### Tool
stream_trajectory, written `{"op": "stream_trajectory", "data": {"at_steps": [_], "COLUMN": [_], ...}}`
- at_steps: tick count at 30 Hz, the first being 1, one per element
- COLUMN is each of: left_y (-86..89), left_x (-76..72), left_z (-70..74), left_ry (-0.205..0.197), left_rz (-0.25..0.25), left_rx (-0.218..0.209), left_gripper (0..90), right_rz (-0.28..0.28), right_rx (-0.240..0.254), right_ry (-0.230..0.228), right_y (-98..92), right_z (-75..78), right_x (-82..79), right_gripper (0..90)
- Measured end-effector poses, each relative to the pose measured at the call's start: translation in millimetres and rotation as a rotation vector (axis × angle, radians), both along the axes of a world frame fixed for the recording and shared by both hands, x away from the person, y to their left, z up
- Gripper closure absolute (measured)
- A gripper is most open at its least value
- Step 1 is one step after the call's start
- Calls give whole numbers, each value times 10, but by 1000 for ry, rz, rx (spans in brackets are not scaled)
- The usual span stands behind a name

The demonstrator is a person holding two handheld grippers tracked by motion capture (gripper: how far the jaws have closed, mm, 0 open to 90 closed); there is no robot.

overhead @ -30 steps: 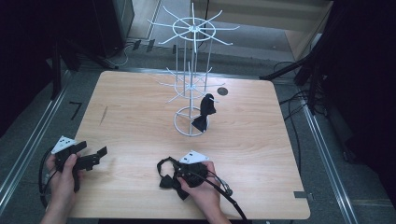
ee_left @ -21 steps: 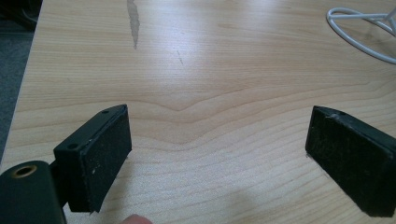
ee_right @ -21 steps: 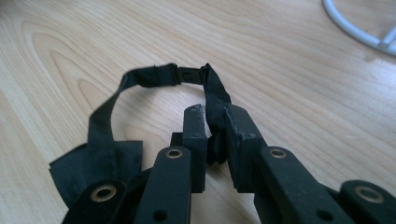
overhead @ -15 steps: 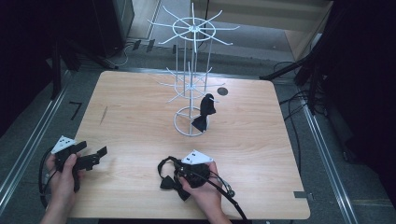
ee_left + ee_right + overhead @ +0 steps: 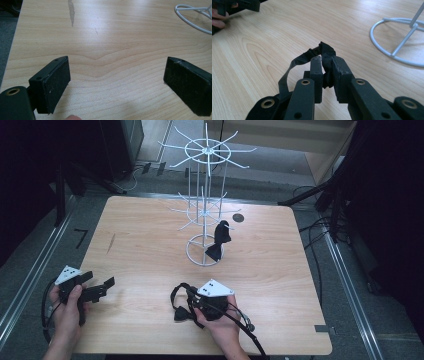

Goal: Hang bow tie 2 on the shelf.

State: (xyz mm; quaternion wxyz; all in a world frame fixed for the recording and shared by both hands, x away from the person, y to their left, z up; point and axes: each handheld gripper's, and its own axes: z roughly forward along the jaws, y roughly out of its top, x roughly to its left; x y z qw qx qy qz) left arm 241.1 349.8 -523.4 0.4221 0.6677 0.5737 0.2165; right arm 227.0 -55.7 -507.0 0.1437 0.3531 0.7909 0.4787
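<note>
Near the middle of the near edge of the pale wooden table, the right claw is clamped on a black fabric bow tie, whose thin black strap loops out to one side above the wood. The left claw rests by the near left corner with its jaws wide apart and only bare wood between them. A white wire display stand rises toward the far middle of the table, and a second black bow tie hangs from it just above its ring base.
</note>
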Motion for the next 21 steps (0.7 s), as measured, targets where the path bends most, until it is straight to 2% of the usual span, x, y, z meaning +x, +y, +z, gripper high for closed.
{"op": "stream_trajectory", "data": {"at_steps": [21], "left_y": [-1], "left_x": [-1], "left_z": [0], "left_ry": [-1], "left_rz": [-1], "left_rx": [1], "left_gripper": [77], "right_rz": [-15], "right_rx": [43], "right_ry": [-67], "right_y": [-101], "right_z": [203], "right_x": [-16], "right_gripper": [808]}}
